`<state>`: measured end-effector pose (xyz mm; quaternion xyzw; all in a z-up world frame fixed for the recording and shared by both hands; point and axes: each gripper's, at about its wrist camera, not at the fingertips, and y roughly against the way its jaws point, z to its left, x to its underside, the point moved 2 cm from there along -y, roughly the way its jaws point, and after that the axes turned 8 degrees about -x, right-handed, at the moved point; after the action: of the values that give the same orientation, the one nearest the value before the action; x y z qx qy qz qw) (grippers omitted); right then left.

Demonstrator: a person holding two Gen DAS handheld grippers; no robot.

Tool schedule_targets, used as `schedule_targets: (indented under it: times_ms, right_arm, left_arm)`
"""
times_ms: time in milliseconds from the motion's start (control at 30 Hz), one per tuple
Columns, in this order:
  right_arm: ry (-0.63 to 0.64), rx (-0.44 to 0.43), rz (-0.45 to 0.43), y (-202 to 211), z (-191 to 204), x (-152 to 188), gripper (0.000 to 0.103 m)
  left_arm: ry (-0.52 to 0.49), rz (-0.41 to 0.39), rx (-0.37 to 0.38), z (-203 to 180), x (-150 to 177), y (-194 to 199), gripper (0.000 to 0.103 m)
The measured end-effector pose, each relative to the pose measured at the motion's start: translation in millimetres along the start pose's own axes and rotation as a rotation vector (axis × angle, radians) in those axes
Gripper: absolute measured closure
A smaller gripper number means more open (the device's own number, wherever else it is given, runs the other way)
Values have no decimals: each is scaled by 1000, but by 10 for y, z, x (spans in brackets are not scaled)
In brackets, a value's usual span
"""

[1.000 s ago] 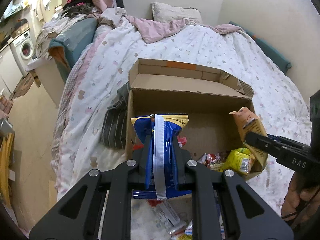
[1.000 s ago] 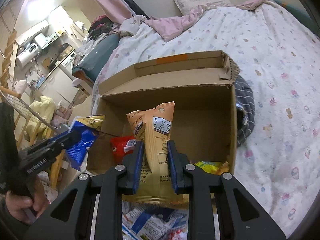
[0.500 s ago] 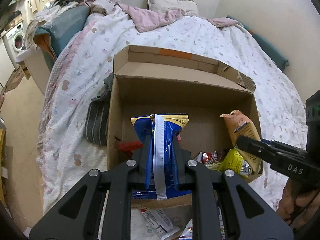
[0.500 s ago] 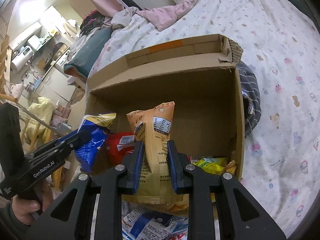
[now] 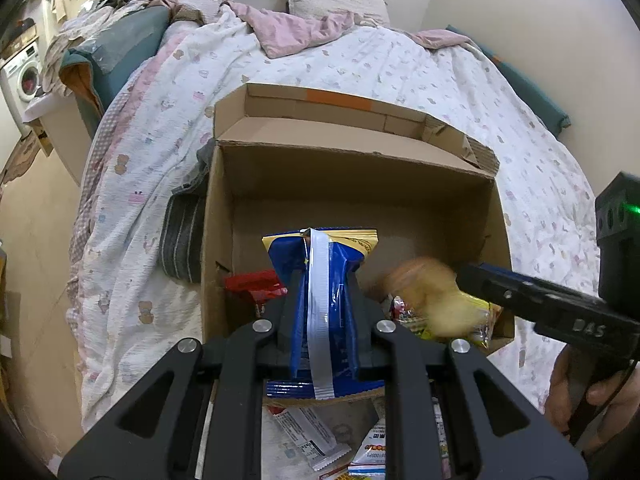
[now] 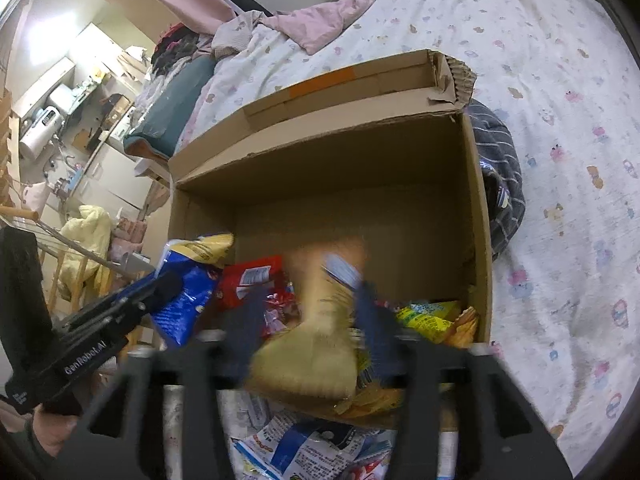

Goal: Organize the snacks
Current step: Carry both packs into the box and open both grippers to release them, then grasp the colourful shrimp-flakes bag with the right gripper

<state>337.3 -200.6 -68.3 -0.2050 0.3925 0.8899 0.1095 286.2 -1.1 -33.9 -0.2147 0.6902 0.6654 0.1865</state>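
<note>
An open cardboard box (image 5: 360,184) (image 6: 340,168) lies on the bed. My left gripper (image 5: 322,304) is shut on a blue snack bag (image 5: 320,280) and holds it over the box's near left part; the bag also shows in the right wrist view (image 6: 184,300). My right gripper (image 6: 308,312) has its fingers spread wide. The orange snack bag (image 6: 316,340) is blurred between them, dropping into the box; it also shows in the left wrist view (image 5: 432,296). Red (image 6: 252,280) and yellow (image 6: 424,316) packets lie in the box.
Several loose snack packets (image 5: 316,436) (image 6: 312,452) lie on the bed in front of the box. A striped grey cloth (image 5: 182,236) sits against the box's left side. Pink bedding and a pillow (image 5: 336,0) are at the far end. A washing machine (image 5: 24,76) stands far left.
Both grippers moved forward over the box. My right gripper opened and the orange bag is slipping down, blurred. The left gripper still holds the blue bag.
</note>
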Motion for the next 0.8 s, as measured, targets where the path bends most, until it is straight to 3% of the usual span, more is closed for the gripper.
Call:
schedule_targets:
  times_ms: [333, 367, 467, 500, 800]
  right_arm:
    - [-5, 17, -15, 51, -17, -9, 36]
    - [-5, 17, -15, 51, -20, -13, 36]
    - [-9, 16, -12, 52, -29, -17, 36]
    - [-9, 18, -12, 53, -30, -26, 36]
    - [-3, 30, -32, 169, -40, -21, 36]
  left_arm:
    - [7, 24, 14, -12, 6, -12, 87]
    - [10, 33, 20, -8, 8, -21, 82]
    - [20, 37, 33, 16, 4, -25, 40]
    - [26, 27, 33, 24, 2, -7, 36]
    - [37, 1, -1, 112, 14, 55, 35]
